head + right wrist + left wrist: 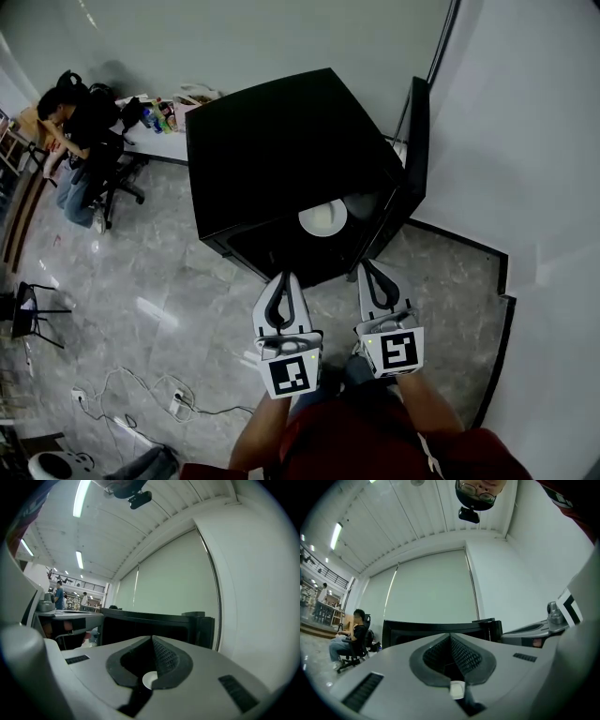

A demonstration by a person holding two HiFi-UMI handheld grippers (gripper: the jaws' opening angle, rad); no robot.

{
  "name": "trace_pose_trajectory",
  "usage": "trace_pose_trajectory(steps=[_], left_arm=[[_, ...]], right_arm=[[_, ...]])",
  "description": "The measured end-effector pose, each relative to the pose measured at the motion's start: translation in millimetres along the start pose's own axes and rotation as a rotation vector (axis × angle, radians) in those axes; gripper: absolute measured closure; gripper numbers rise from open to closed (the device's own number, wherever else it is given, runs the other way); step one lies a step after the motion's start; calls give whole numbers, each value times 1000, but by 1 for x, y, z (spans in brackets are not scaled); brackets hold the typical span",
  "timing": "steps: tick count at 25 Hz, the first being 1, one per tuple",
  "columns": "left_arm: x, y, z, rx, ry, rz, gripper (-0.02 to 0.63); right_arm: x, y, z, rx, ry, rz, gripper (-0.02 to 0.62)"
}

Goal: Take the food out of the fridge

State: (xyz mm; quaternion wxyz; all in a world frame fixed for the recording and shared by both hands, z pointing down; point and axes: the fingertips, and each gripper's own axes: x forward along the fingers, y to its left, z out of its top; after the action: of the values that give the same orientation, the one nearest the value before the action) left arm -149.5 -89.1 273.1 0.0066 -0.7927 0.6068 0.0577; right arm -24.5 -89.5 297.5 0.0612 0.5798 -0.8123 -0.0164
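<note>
**Open up before you reach in**

Your left gripper point(280, 279) and right gripper point(368, 268) both have their jaws pressed together. Each gripper view shows the ribbed pads meeting at the tip with nothing between them. The two hang side by side just in front of the fridge point(281, 141) opening, pointing into it and touching nothing.

The fridge is a low black box on the stone floor point(159, 281). Its door point(418, 131) is swung wide to your right, so the way in looks free. A white dish point(323, 218) sits inside the opening, toward the door side, and a rounder grey shape point(362, 204) lies just beside it, nearer the hinge. From above you cannot tell what food the dish holds.

You seem to be at the approach, with nothing lifted out yet. The right gripper is the nearer one to the dish, so spread its jaws before it crosses the threshold, not once it is inside. Come in low and level, and take the rim on the side facing you. Keep the dish flat as you draw it straight back. A second hold on the opposite rim with the left gripper would probably steady it. Mind the grey shape and the door edge on your right, as a sideways swing could knock either.

A seated person point(80, 117) and loose cables point(141, 398) are well apart from your work.
</note>
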Motion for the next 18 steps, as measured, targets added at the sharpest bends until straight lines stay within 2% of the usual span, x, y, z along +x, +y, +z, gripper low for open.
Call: trace_pose_trajectory(steps=[8,11,18], left_arm=[[8,-2,-24,7,33,27,592],[13,-3,-34,9,45,28,592],[21,-7,-56,14,66,16,592]], right_arm=[[14,-5,-18,12,6,26,572],[22,-7,-18,37,-33,26,572],[30,-8,-37,70,-31,16,572]])
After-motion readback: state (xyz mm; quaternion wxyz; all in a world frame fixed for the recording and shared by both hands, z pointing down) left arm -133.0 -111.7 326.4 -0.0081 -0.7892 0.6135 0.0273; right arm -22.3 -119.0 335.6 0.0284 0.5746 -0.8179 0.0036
